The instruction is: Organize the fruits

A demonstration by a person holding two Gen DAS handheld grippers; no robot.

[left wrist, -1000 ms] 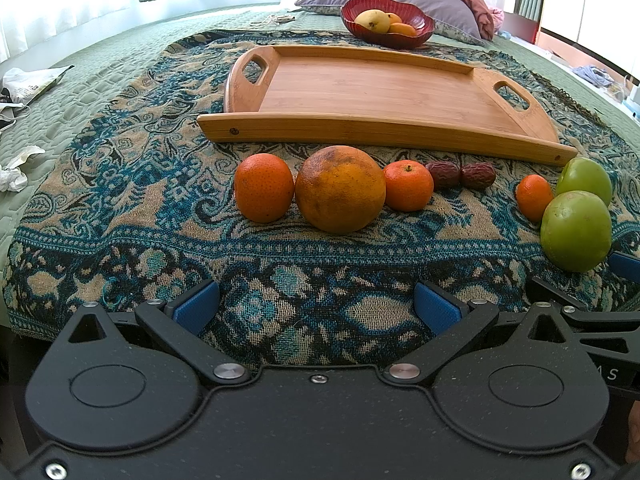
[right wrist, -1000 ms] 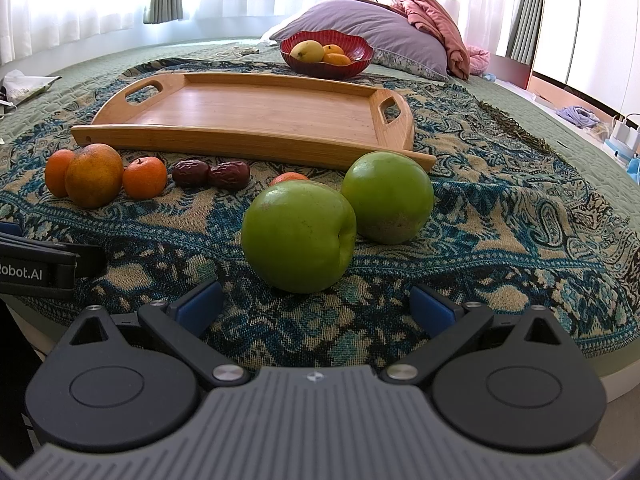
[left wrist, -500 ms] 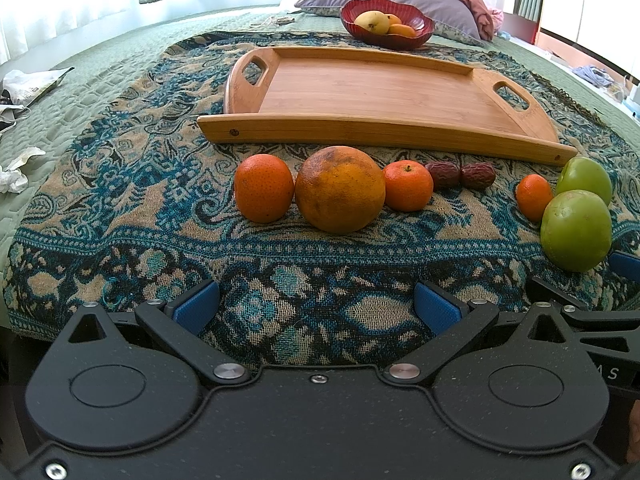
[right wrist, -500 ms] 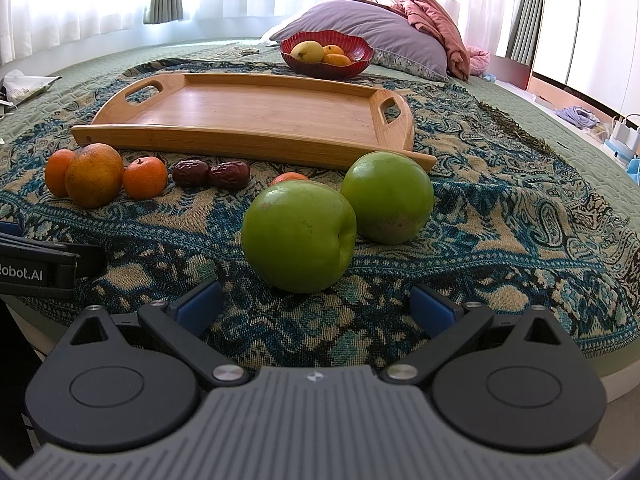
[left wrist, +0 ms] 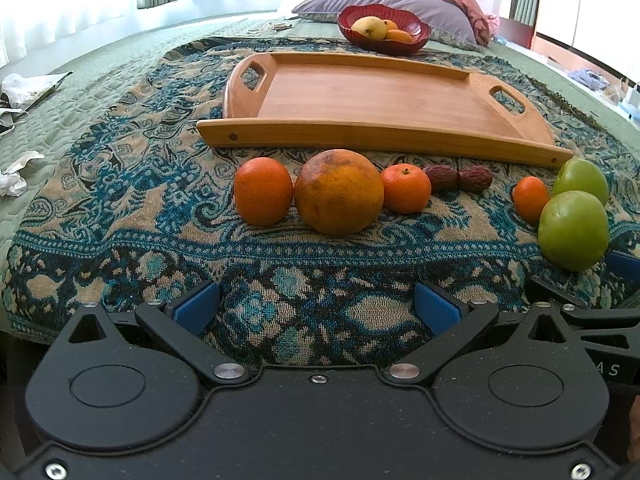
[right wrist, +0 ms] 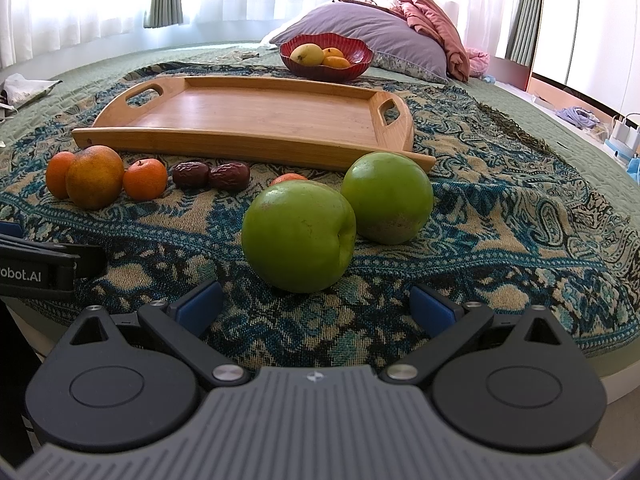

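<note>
A row of fruit lies on the patterned blanket before an empty wooden tray (left wrist: 372, 92) (right wrist: 256, 116). From the left: a small orange (left wrist: 263, 191), a large orange (left wrist: 339, 191) (right wrist: 95, 176), a mandarin (left wrist: 406, 188) (right wrist: 145, 179), two dried dates (left wrist: 458, 178) (right wrist: 210, 175), another mandarin (left wrist: 531, 199) and two green apples (left wrist: 573, 230) (right wrist: 298, 236) (right wrist: 388, 197). My left gripper (left wrist: 318, 307) is open and empty, just short of the large orange. My right gripper (right wrist: 316, 306) is open and empty, right in front of the near apple.
A red bowl (left wrist: 384, 32) (right wrist: 326, 58) with yellow and orange fruit stands behind the tray, before a grey pillow (right wrist: 372, 40). Crumpled paper (left wrist: 16, 172) lies on the green bedspread at far left. The bed edge drops off at the right (right wrist: 592, 128).
</note>
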